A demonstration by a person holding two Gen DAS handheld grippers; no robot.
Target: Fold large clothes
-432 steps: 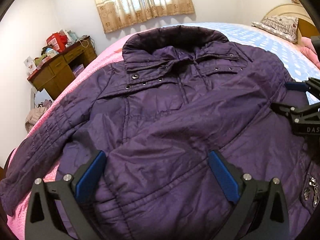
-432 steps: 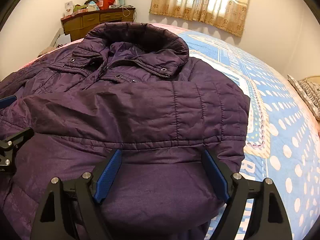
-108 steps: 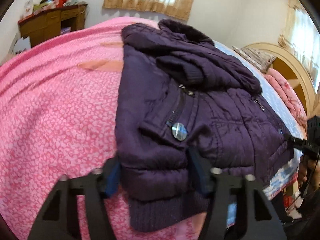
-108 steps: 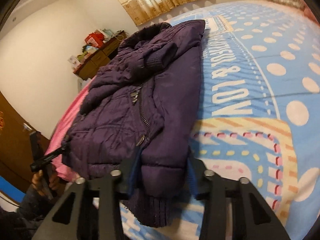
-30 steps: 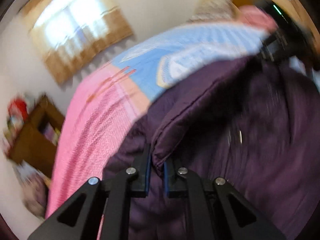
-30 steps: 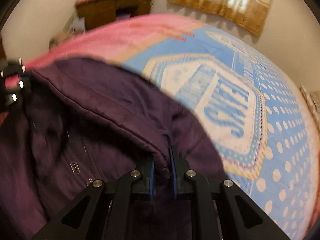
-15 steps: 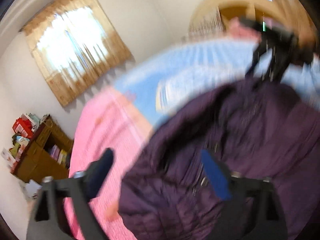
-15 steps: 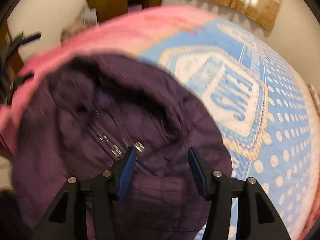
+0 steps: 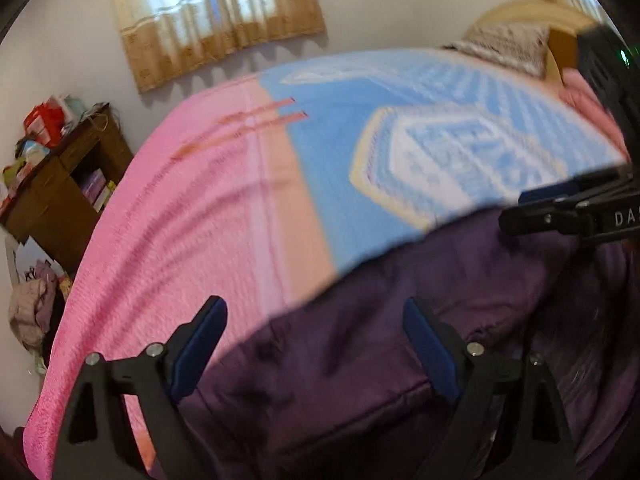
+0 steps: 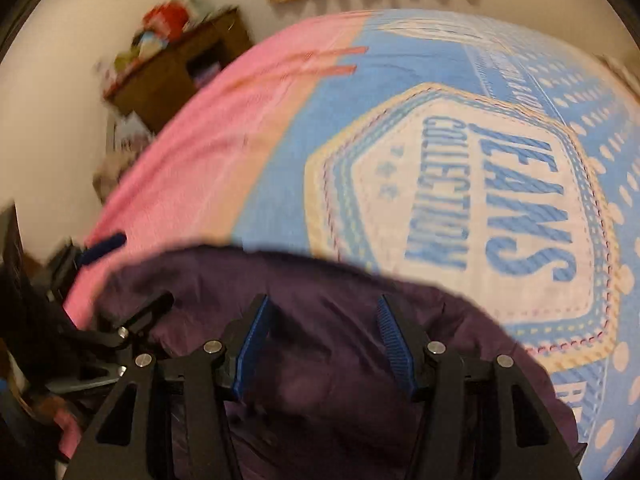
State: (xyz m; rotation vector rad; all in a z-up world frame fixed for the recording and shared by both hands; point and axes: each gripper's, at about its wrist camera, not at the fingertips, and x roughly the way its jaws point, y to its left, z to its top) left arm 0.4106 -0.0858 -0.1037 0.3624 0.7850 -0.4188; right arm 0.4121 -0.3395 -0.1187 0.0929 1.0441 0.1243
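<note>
Left wrist view: the left gripper (image 9: 312, 344) hangs over the near edge of the bed (image 9: 208, 216), its blue-padded jaws set wide apart after parting from a closed grip and then easing in slightly; nothing is pinched between them. The purple jacket (image 9: 360, 360) lies folded below and beyond the jaws, spreading toward the right of the frame, part on the pink spread (image 9: 180, 240) and part on the blue quilt (image 9: 420, 128). The right gripper (image 9: 560, 208) enters from the right edge, over the jacket's far side. A curtain (image 9: 216, 20) hangs on the back wall, a cluttered wooden desk (image 9: 60, 184) stands at left, and a pillow (image 9: 504, 44) lies by the headboard at upper right. Right wrist view: the right gripper (image 10: 322, 344) has its jaws about half apart, having just opened, and they now hold steady; the jacket (image 10: 320, 288) lies under and between them, but the pads do not press on it. The jacket's rounded far edge rests on the quilt (image 10: 400, 80), just short of its lettered emblem (image 10: 480, 200). The left gripper (image 10: 116, 308) shows blurred at the left edge, beside the jacket; the desk (image 10: 176, 68) stands beyond
</note>
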